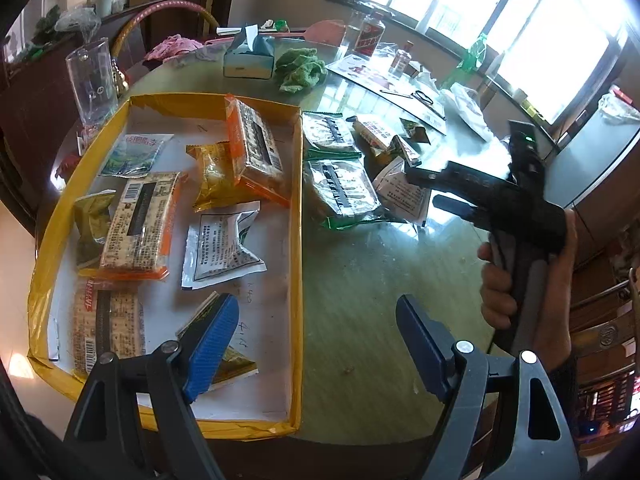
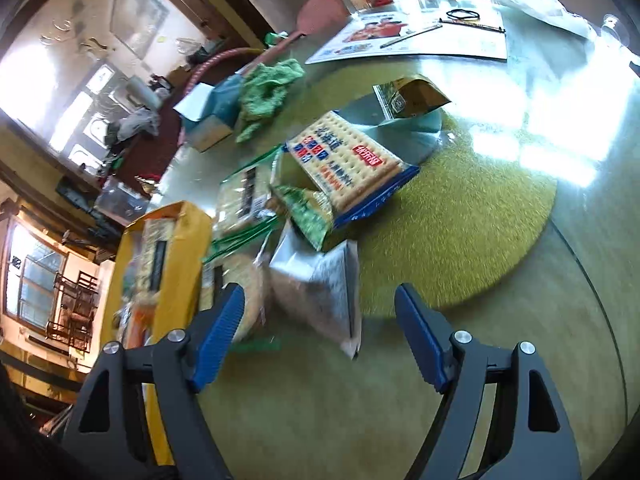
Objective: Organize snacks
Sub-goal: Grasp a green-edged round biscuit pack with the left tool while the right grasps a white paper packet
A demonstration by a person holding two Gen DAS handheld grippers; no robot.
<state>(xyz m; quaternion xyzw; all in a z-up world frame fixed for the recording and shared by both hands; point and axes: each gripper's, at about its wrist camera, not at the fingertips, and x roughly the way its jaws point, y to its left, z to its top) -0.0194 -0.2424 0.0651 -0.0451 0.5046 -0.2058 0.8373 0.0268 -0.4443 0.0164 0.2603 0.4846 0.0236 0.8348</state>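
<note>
On the surface (image 1: 360, 280) to your left sits the tray (image 1: 298, 240) holding snack packets (image 1: 138, 224); just right of its wall lie more packets (image 1: 340, 192), with the tissue box (image 1: 248, 60) behind.

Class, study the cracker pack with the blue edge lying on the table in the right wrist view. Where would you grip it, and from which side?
Grip the cracker pack across its flat body near the lower blue edge, coming from above and the near side. It lies tilted over a green packet, so that raised edge gives the open right tool a gap to slip a finger under. This is a judgement from its pose.
</note>
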